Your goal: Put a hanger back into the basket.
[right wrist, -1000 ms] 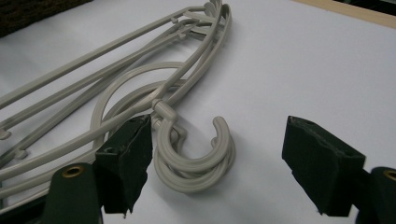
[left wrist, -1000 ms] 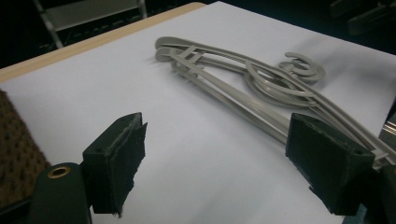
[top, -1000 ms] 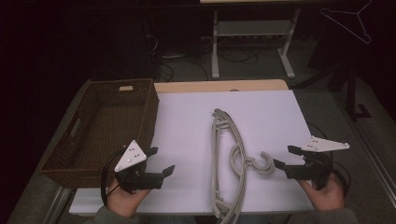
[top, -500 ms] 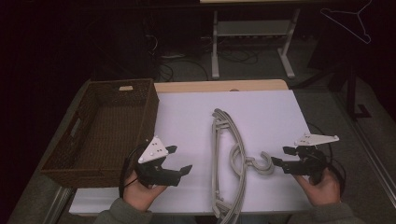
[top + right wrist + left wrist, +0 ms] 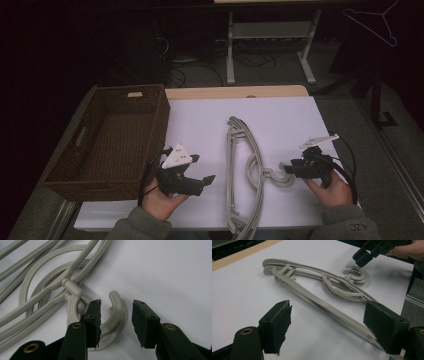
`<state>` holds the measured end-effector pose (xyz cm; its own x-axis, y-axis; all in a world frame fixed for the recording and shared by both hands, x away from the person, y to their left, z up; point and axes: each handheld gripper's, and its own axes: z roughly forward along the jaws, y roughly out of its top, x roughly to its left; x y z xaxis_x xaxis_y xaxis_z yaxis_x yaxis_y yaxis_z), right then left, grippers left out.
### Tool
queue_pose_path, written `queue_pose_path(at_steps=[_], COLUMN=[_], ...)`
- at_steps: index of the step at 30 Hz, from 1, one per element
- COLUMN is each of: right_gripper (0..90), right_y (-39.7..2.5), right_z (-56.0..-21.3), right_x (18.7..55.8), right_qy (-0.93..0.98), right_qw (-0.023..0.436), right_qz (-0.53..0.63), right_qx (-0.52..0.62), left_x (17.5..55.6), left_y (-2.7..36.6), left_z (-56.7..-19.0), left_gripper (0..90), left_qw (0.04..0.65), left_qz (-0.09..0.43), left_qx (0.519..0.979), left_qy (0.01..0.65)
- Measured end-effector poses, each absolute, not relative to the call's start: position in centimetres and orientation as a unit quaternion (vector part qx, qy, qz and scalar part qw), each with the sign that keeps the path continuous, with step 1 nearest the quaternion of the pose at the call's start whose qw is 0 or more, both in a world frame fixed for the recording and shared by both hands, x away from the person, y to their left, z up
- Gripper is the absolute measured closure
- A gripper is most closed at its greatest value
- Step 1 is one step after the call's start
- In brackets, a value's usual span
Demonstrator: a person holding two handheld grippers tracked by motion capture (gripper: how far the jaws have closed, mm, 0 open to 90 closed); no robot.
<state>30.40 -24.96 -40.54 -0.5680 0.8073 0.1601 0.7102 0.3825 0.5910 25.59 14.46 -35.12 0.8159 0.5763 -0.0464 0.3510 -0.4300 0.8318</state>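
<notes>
high view: a stack of beige hangers lies mid-table on the white sheet, hooks pointing right. the left gripper sits left of them, the right gripper at the hooks; a wicker basket stands far left.
left gripper view: jaws wide apart, hangers beyond.
right gripper view: jaws apart, straddling the hook tip.
</notes>
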Motion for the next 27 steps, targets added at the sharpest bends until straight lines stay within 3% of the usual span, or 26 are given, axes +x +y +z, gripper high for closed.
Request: queue_pose_path(at_steps=[8,14,20,27], right_gripper=[62.5,73.1,76.0,76.4], right_y=[-24.4,-23.9,-24.0,-23.8], right_z=[-41.5,-42.1,-41.9,-41.0], right_x=[31.8,32.4,32.6,32.2], right_qy=[0.833,0.843,0.840,0.843], right_qw=[0.058,0.039,0.029,0.053], right_qz=[0.295,0.279,0.286,0.293], right_qx=[0.464,0.459,0.461,0.449], left_x=[26.3,26.7,27.2,27.7], left_y=[13.1,12.5,12.1,11.4], left_z=[-35.5,-35.6,-35.8,-36.1], left_gripper=[21.9,21.9,22.2,22.3], left_qw=[0.454,0.454,0.452,0.452], left_qz=[0.108,0.103,0.097,0.083], left_qx=[0.841,0.842,0.843,0.843], left_qy=[0.273,0.273,0.274,0.278])
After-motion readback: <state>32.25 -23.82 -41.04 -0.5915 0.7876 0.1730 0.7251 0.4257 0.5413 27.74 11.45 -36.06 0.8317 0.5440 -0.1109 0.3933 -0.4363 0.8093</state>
